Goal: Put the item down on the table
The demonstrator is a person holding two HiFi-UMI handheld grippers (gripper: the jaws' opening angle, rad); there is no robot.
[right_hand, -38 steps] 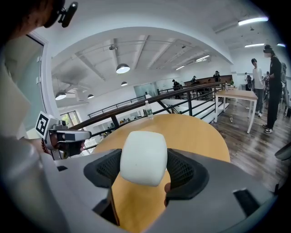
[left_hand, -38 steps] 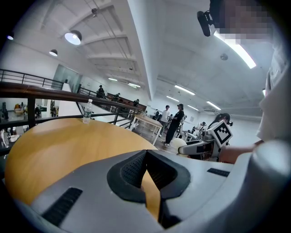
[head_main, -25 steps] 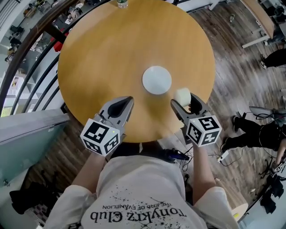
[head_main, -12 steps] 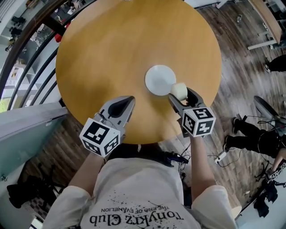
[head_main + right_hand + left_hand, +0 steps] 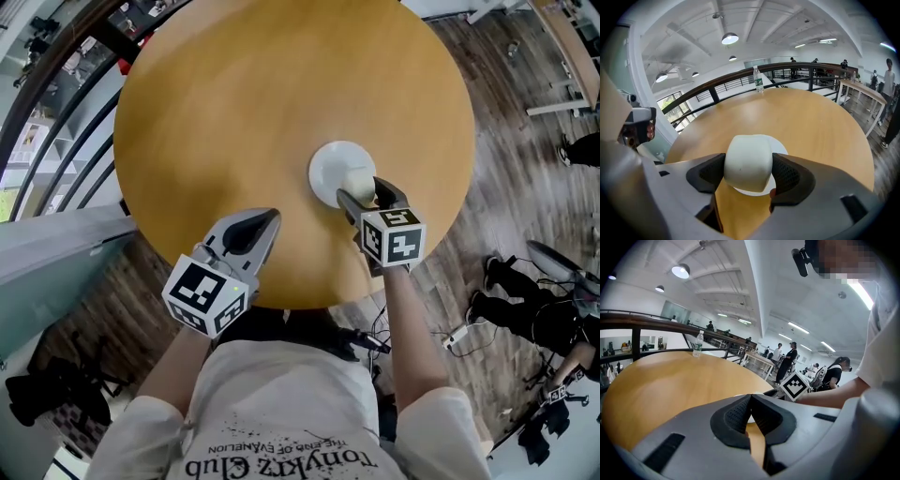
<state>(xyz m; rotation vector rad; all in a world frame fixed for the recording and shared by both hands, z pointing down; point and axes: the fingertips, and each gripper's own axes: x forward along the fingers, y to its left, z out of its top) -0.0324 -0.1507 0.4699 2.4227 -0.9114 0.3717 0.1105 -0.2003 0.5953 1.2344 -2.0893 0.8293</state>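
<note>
My right gripper (image 5: 361,193) (image 5: 747,169) is shut on a white cup (image 5: 360,180) (image 5: 747,161), held between its black pads. The cup hangs over the near edge of a round white saucer (image 5: 336,167) (image 5: 780,146) that lies on the round wooden table (image 5: 234,103). Whether the cup touches the saucer I cannot tell. My left gripper (image 5: 259,225) (image 5: 749,412) is shut with nothing in it, over the table's near edge, left of the saucer.
A clear water bottle (image 5: 759,79) (image 5: 698,344) stands at the table's far edge. A dark railing (image 5: 722,84) curves behind the table. People stand by a desk (image 5: 757,363) farther off. Wooden floor (image 5: 525,178) lies to the right, with cables.
My right gripper has carried the cup forward and left, from beside the saucer to over its near edge. The left gripper has stayed in place.
</note>
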